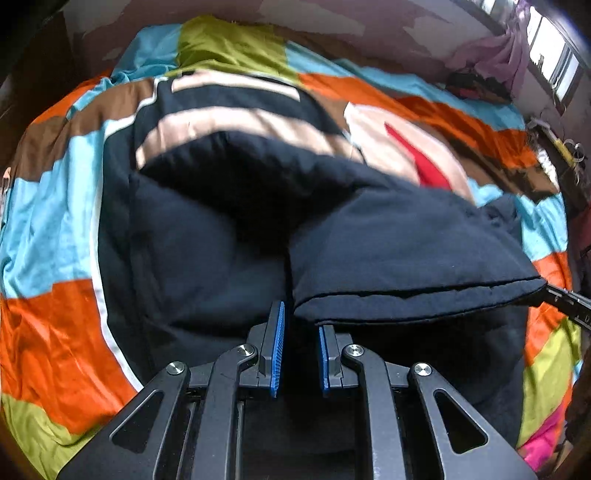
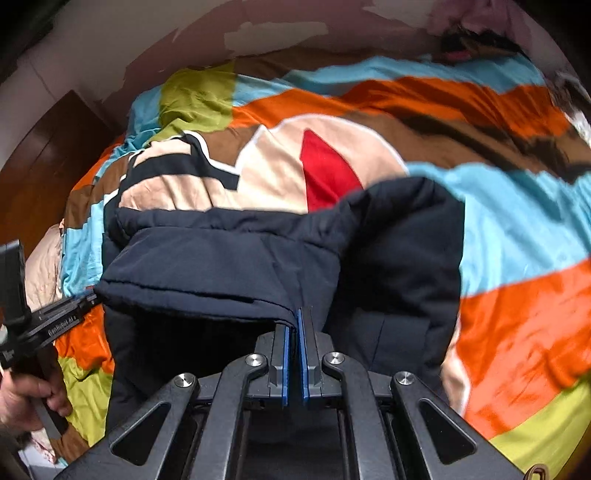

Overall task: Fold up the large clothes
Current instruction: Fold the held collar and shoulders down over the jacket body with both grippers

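A large dark navy padded jacket (image 1: 207,236) lies on a bed with a bright patchwork cover (image 1: 55,229). Its bottom hem (image 1: 417,299) is lifted and stretched between my two grippers. In the left wrist view my left gripper (image 1: 301,317) has its blue pads a little apart, with the hem corner at the right pad. In the right wrist view my right gripper (image 2: 297,317) is shut on the other hem corner (image 2: 258,295) of the jacket (image 2: 399,266). The left gripper (image 2: 74,306) shows at the left there, touching the hem's end; the right gripper's tip (image 1: 569,299) shows in the left wrist view.
The patchwork cover (image 2: 517,229) spreads all around the jacket, with a beige and red patch (image 2: 325,166) beyond it. A wall (image 2: 258,33) stands behind the bed. A window with a purple curtain (image 1: 509,51) is far right. A dark wooden door (image 2: 44,155) is at the left.
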`<state>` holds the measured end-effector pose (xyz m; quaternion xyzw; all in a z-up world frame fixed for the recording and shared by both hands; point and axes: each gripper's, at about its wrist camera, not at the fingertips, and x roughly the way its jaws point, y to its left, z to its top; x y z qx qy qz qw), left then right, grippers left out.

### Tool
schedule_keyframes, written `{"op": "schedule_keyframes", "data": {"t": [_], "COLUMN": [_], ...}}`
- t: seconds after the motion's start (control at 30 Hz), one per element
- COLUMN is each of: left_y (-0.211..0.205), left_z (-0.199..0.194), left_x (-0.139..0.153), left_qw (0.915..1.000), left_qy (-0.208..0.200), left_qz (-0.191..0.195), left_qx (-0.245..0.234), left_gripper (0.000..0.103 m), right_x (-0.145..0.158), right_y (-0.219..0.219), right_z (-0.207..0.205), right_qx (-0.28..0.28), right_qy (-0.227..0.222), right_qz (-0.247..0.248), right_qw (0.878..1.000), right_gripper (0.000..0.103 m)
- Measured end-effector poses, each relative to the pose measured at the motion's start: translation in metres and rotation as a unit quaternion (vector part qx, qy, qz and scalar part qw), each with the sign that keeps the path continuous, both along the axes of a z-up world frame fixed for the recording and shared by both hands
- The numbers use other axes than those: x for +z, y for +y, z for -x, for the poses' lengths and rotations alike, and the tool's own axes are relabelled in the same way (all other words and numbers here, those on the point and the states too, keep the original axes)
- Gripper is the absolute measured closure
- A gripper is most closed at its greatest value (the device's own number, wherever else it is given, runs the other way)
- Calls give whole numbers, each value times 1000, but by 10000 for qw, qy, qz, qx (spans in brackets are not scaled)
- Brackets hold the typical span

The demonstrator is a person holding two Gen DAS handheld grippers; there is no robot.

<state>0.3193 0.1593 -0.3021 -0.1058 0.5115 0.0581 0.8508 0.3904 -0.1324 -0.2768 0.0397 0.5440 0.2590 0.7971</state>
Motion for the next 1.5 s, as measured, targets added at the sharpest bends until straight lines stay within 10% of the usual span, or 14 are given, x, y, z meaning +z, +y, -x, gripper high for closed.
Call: {"op": "schedule_keyframes", "data": {"t": [0.43, 0.77, 1.03, 1.5], "left_y": [-10, -17, -26, -39], "left_z": [28, 47, 10, -41], "left_x": [22, -5, 32, -9], "left_qw": [9990, 9996, 9986, 9977], "left_qy": [-423, 90, -453, -156], "left_qz": [-120, -219, -121, -347], "left_qx": [-17, -133, -261, -554], "left_gripper": [99, 99, 99, 99], "right_x": [18, -63, -61, -9], "right_y": [-8, 4, 7, -13], "right_z": [27, 31, 30, 34], "right_qx": [142, 417, 641, 595], "right_qy": [-509, 82, -24, -237], "right_qz": [-170, 403, 505, -94], "right_qw": [9985, 9983, 9967, 9979], "right_gripper": [98, 98, 98, 89]}}
